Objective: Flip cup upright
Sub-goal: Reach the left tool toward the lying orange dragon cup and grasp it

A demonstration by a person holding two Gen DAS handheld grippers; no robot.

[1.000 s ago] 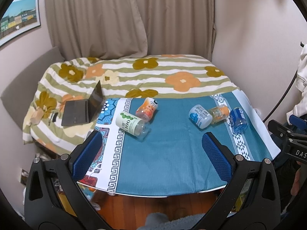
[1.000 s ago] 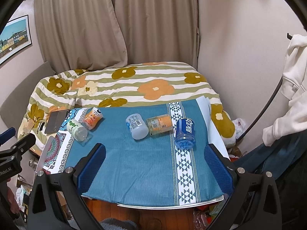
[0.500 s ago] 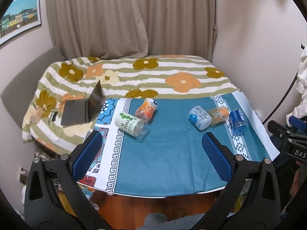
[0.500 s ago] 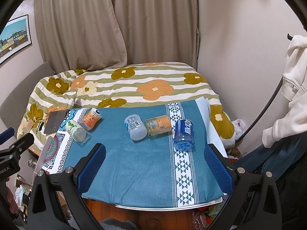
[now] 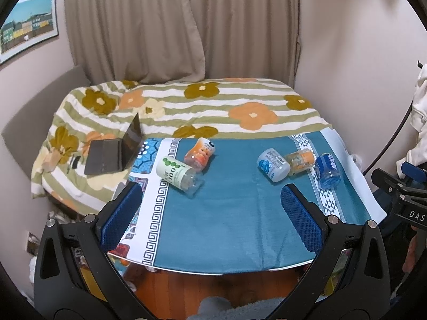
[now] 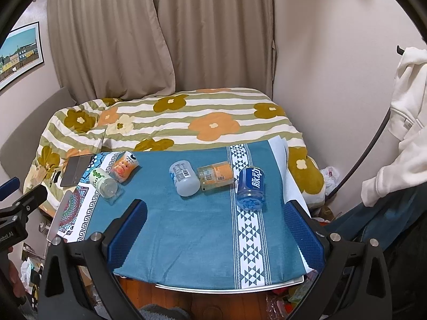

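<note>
Several cups lie on their sides on the teal tablecloth (image 5: 229,213): a green-and-white cup (image 5: 177,174), an orange cartoon cup (image 5: 199,154), a pale blue cup (image 5: 273,164), a clear orange cup (image 5: 300,160) and a blue cup (image 5: 327,171). In the right wrist view the same green-and-white cup (image 6: 104,181), orange cartoon cup (image 6: 124,166), pale blue cup (image 6: 184,178), clear orange cup (image 6: 216,175) and blue cup (image 6: 250,188) show. My left gripper (image 5: 210,216) is open and empty near the table's front edge. My right gripper (image 6: 217,237) is open and empty, also short of the cups.
A bed with a flowered striped cover (image 5: 213,106) stands behind the table, with an open laptop (image 5: 117,149) on it at the left. Curtains (image 5: 186,26) hang behind. A white hoodie (image 6: 405,122) hangs at the right. Wood floor (image 5: 213,285) shows below the table edge.
Both grippers have drifted slightly; the table and cups sit a little lower and closer in the views. The cups have not moved.
</note>
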